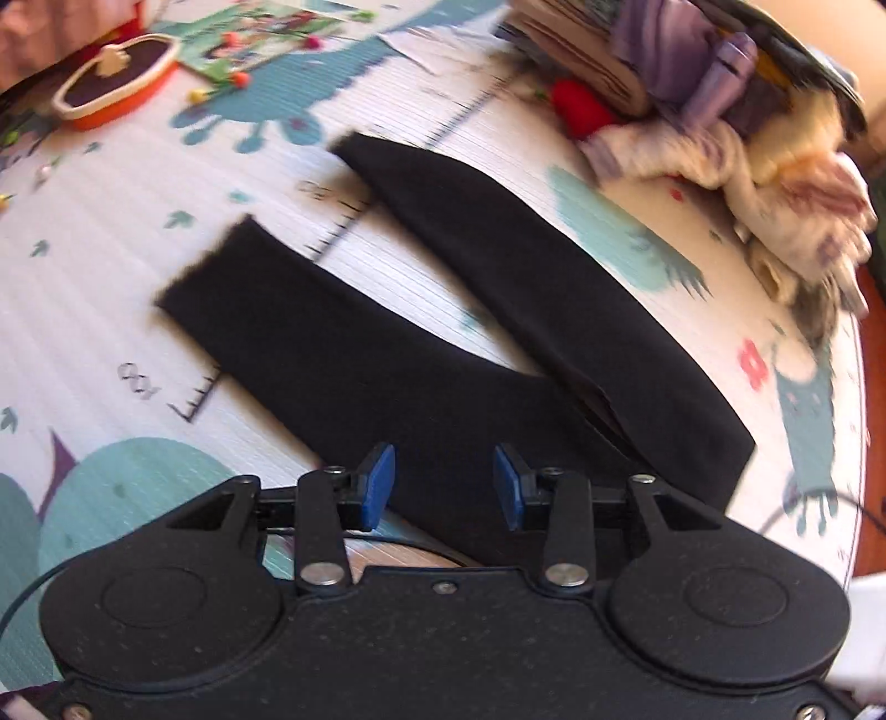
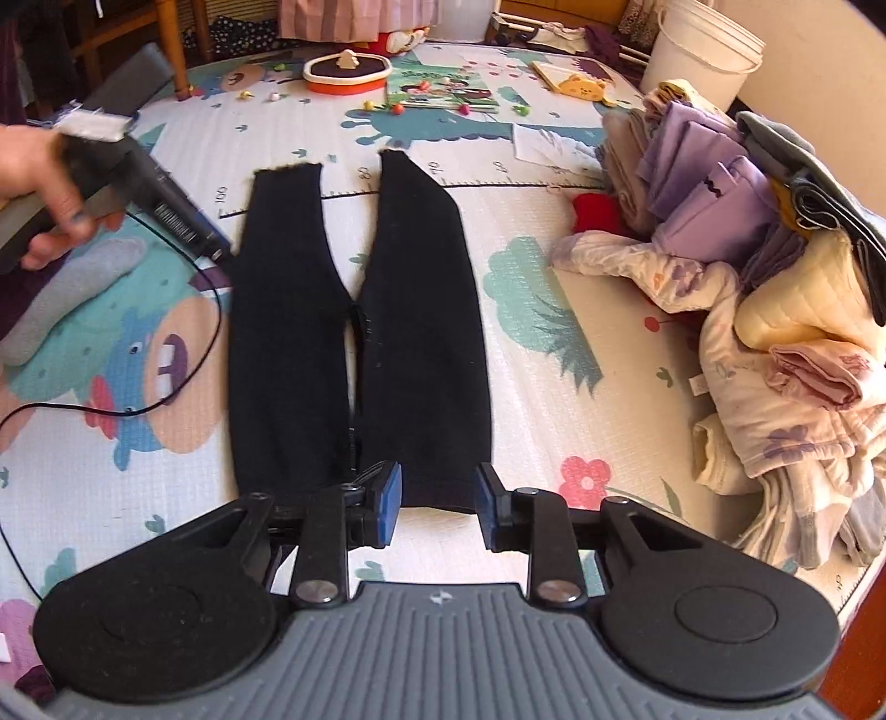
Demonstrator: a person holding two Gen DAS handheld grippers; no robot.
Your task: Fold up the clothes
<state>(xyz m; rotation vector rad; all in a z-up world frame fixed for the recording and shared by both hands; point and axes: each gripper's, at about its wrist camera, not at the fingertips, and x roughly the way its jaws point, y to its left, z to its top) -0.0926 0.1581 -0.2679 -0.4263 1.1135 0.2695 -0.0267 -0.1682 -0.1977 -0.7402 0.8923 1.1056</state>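
Two views: both look along open tongs at one spread garment on a printed mat.
Mat (image 2: 138,421): covers the whole surface; cartoon animals, trees, flowers and a ruler strip printed on it.
Pants (image 2: 360,332): black, lying flat mid-mat, waist toward the near edge, both legs running toward the far edge and splayed slightly apart; no fold in them yet.
Pile (image 2: 775,310): clothes heaped along the right edge, some lilac pieces near the top looking already folded, the pale ones below loose and crumpled.
Bucket (image 2: 703,50): white, at the far right corner.
Progress: judged early for this garment; it is laid out but unfolded, so bringing one leg over the other and then folding lengthwise seem left, and the loose part of the pile appears still to do.
Right gripper (image 2: 434,507): blue pads apart, holding nothing, hovering at the waist hem near the near edge.
Left gripper (image 1: 446,487): pads apart, empty, over the waist area in its own blurred view; from the right view its body sits at the left edge beside the left leg.
Tray (image 2: 346,72): orange-sided, dark top, near the far edge.
Book (image 2: 443,91): green picture cover beside the tray, title unreadable.
Writing: ruler numerals 100, 80, 70 read on the mat near the cuffs; others too blurred.
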